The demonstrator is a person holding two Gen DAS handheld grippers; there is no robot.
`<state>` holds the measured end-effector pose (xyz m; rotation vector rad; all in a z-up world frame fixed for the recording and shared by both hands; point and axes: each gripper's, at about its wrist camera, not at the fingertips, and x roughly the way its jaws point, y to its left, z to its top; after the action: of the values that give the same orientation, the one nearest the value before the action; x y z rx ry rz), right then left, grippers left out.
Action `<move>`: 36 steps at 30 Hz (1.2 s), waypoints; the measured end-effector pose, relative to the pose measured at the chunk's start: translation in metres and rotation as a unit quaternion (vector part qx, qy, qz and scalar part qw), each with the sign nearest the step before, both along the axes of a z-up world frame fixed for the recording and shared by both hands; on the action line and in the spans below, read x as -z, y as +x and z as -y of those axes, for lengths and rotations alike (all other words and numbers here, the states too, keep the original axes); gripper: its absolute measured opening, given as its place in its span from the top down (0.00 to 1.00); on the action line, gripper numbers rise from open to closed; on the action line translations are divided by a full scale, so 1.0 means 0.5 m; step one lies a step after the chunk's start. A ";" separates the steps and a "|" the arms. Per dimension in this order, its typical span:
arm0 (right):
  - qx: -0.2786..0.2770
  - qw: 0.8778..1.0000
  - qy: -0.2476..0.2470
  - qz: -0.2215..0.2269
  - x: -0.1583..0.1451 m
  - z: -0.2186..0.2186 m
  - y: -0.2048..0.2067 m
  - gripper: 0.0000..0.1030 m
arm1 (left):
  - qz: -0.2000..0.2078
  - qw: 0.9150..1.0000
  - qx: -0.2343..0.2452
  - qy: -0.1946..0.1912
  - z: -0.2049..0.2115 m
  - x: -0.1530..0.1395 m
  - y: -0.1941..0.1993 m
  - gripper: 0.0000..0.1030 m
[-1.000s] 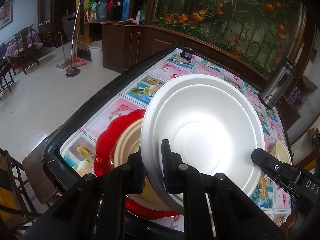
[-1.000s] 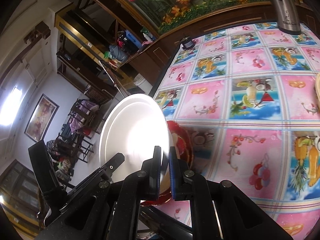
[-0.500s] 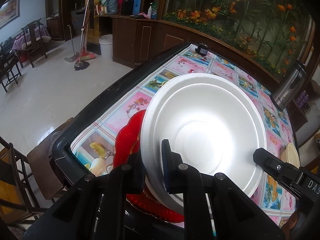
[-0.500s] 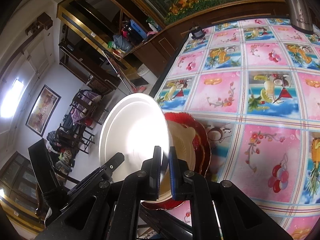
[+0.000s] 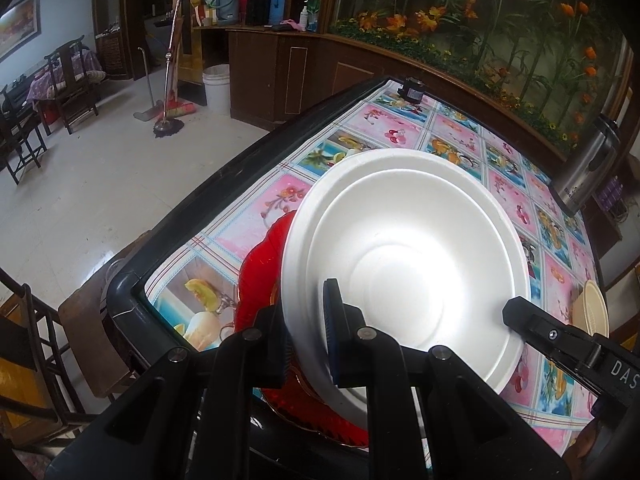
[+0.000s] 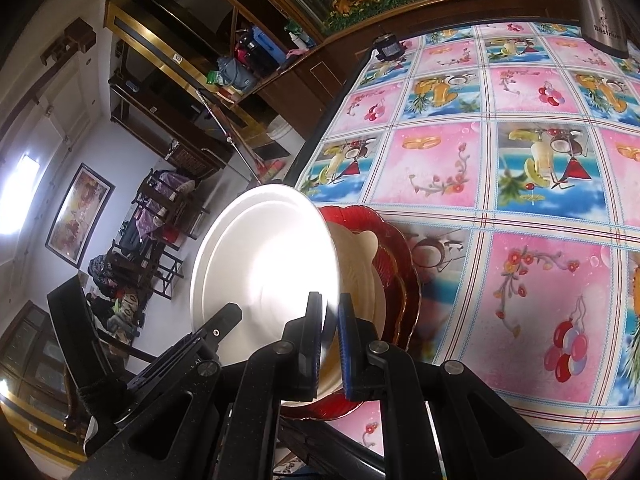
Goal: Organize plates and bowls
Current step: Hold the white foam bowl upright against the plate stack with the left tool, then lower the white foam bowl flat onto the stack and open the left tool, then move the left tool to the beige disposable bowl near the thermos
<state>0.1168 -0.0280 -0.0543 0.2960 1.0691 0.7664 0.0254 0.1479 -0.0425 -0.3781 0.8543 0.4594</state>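
**A:** Status on the white plate [image 5: 404,256]?

**B:** I've got it pinched at two rim spots. Left hand-held gripper [image 5: 306,344] is clenched on the near rim, one pad on the inner face, one behind. Right hand-held gripper [image 6: 330,344] is clamped on the opposite edge, pads either side of the rim. Two grips because the plate looks thin and foam-like; my guess is one grip would let it flex or swing.

**A:** Where is it relative to the stack?

**B:** Tilted steeply, face toward the left camera, held over the red plate [image 6: 400,248] at the near corner of the surface [image 6: 520,184]. A cream plate [image 6: 360,264] already sits in the red one. In the right view the white plate's back is just beside the cream one; I can't tell if they touch.

**A:** Why that corner?

**B:** Looks like the collection point: largest at the bottom, so the pile nests and stays stable. Another cream bowl [image 5: 592,312] is well apart on the far side, probably the next pickup.

**A:** Risks?

**B:** Stack is near the edge of the surface. I need to level the plate before letting go, or it slides off the cream one. Both grips should open together so it doesn't tip.
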 end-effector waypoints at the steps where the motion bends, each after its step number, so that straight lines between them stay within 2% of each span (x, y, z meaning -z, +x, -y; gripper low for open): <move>1: 0.000 1.000 -0.001 0.001 0.000 -0.001 0.000 0.92 | 0.000 1.000 0.000 0.000 0.000 -0.001 0.001 0.88; 6: 0.000 1.000 -0.003 -0.004 0.004 -0.002 0.002 0.89 | 0.004 1.000 -0.003 0.008 0.002 -0.007 0.004 0.88; 8: 0.004 1.000 -0.002 -0.007 0.007 -0.002 0.004 0.88 | 0.004 1.000 -0.006 0.007 -0.002 -0.009 0.001 0.83; 9: 0.005 1.000 -0.002 -0.010 0.009 -0.001 0.006 0.87 | 0.005 1.000 -0.008 0.004 -0.004 -0.011 0.000 0.73; 10: 0.006 1.000 -0.001 -0.012 0.010 0.000 0.007 0.81 | 0.006 1.000 -0.009 0.003 -0.006 -0.012 -0.002 0.59; 11: 0.009 1.000 0.002 -0.014 0.010 0.003 0.008 0.74 | 0.010 1.000 -0.014 0.003 -0.008 -0.016 -0.006 0.52; 12: 0.010 1.000 0.005 -0.015 0.010 0.005 0.008 0.65 | 0.016 1.000 -0.019 0.006 -0.010 -0.020 -0.010 0.40; 13: 0.013 1.000 0.010 -0.014 0.007 0.007 0.009 0.55 | 0.023 0.999 -0.024 0.010 -0.012 -0.025 -0.013 0.38; 17: 0.019 1.000 0.018 -0.010 -0.002 0.017 0.007 0.51 | 0.060 0.997 -0.043 0.015 -0.017 -0.054 -0.032 0.38; 20: 0.034 0.999 0.034 -0.005 -0.014 0.041 0.007 0.36 | 0.101 0.994 -0.046 0.010 -0.006 -0.083 -0.043 0.36; 22: 0.053 0.997 0.047 -0.006 -0.019 0.065 0.009 0.22 | 0.123 0.992 -0.035 0.017 0.017 -0.101 -0.042 0.28; 25: 0.086 0.994 0.067 -0.013 -0.020 0.117 0.016 0.18 | 0.144 0.989 -0.004 0.028 0.062 -0.118 -0.030 0.27; 31: 0.145 0.985 0.083 -0.035 0.002 0.227 0.035 0.14 | 0.139 0.986 0.077 0.041 0.165 -0.123 0.020 0.25; 34: 0.171 0.981 0.085 -0.041 0.012 0.279 0.037 0.09 | 0.127 0.984 0.122 0.037 0.220 -0.115 0.049 0.23; 36: 0.187 0.978 0.081 -0.043 0.019 0.317 0.035 0.09 | 0.113 0.981 0.151 0.038 0.261 -0.107 0.068 0.23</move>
<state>0.1342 -0.1864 -0.0637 0.6554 0.9935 0.5043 0.0593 0.0176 0.0108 -0.2189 0.6563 0.1632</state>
